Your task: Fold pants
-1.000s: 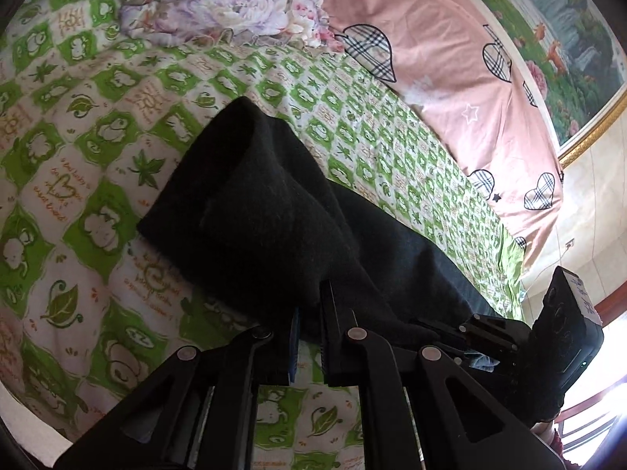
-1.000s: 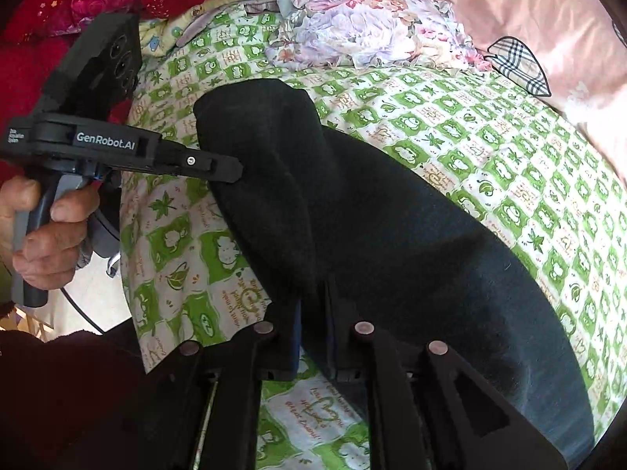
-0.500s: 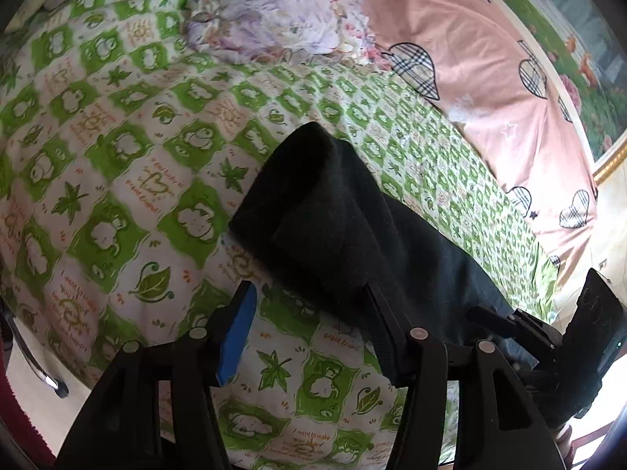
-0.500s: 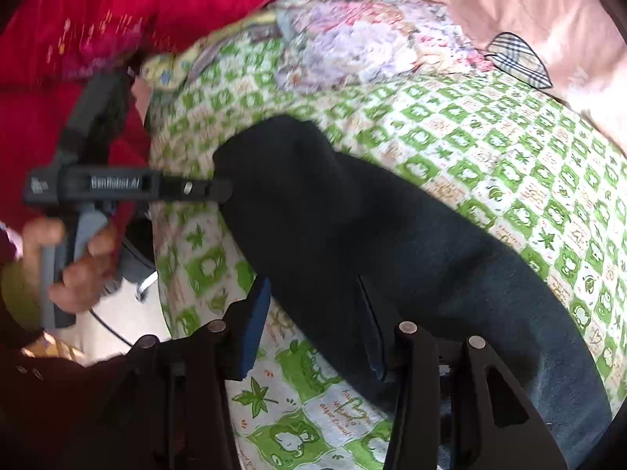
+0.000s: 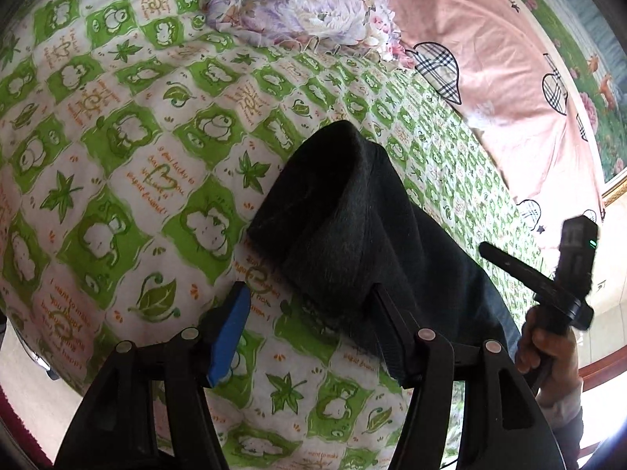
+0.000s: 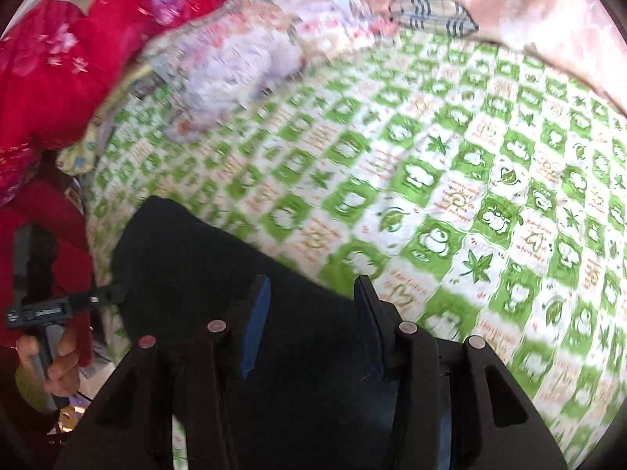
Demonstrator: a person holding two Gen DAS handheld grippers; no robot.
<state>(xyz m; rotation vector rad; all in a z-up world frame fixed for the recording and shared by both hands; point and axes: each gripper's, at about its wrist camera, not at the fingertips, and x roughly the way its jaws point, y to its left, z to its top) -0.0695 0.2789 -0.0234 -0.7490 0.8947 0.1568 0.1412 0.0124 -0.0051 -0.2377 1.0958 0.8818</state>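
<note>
1. the black pants (image 5: 352,227) lie on the bed (image 5: 117,137), on its green-and-white patterned sheet, as a long dark strip with one end doubled over on itself.
2. the step in hand looks like the release after a fold: both grippers have just been opening, and nothing is pinched now.
3. the left gripper (image 5: 309,317) has its jaws released; the near edge of the pants lies between them, but the blue pad stands clear over bare sheet.
4. the right gripper (image 6: 313,313) also has its jaws apart, hanging over dark cloth without clamping it; that view is blurred.
5. judged from the length left, another fold is due. the next move calls for both jaws to take the corners of one end, lift together, and lay it squarely over the rest.
6. the cloth looks thick and limp, so an uneven lift could skew the stack.
</note>
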